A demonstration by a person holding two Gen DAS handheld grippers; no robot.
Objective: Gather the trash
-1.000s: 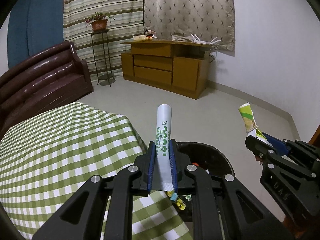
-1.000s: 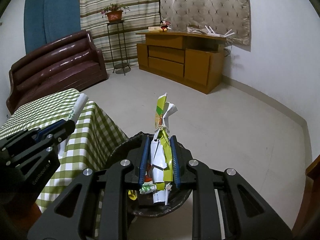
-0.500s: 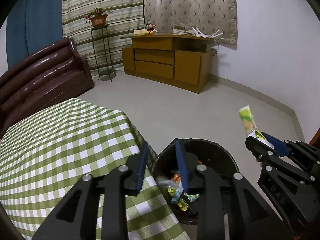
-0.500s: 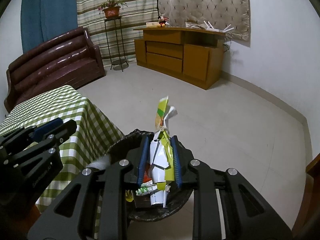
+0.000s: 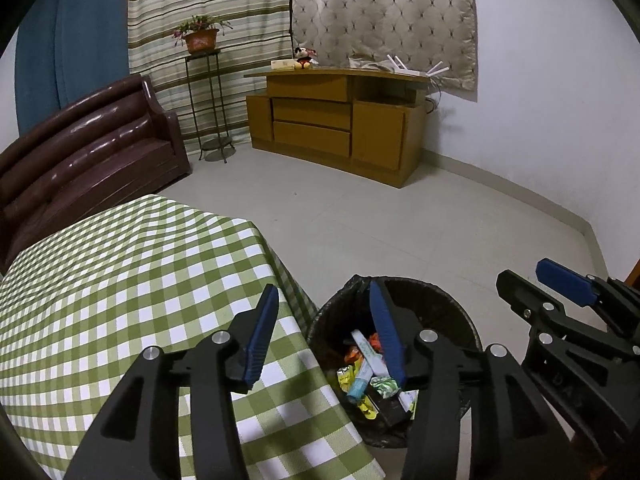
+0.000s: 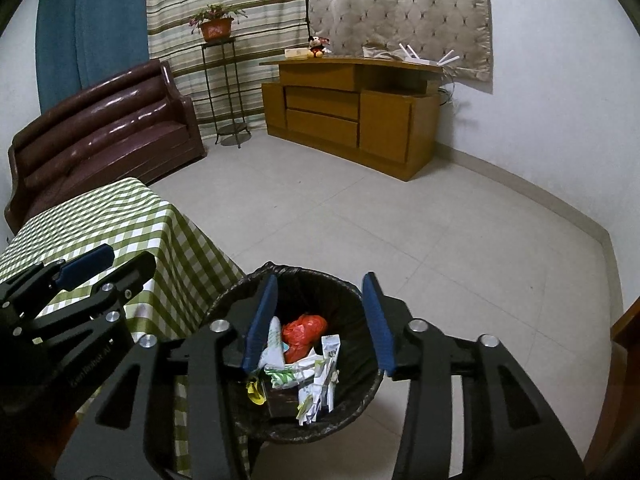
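Left hand-held gripper [image 5: 324,320], lower centre of its view: matte black plastic arms, flat blue ribbed pads, jaws opening with nothing between them. Right hand-held gripper [image 6: 320,316], same build, lower centre of its view: jaws likewise opening and empty, poised over the bin. Round trash bin [image 6: 352,292], lined with a crinkled glossy black bag, stands on the floor just beside the table corner; inside lies the trash [image 6: 304,336]: crumpled white and green paper, a red plastic wad, a white tube, foil wrappers. Table [image 5: 120,280], left of frame: green-and-white checked cloth, slightly rippled. Beyond: pale tiled floor [image 5: 360,216], glossy brown padded sofa [image 5: 80,148], wooden cabinet [image 5: 336,124], thin metal plant stand [image 5: 208,104], striped and quilted curtains.
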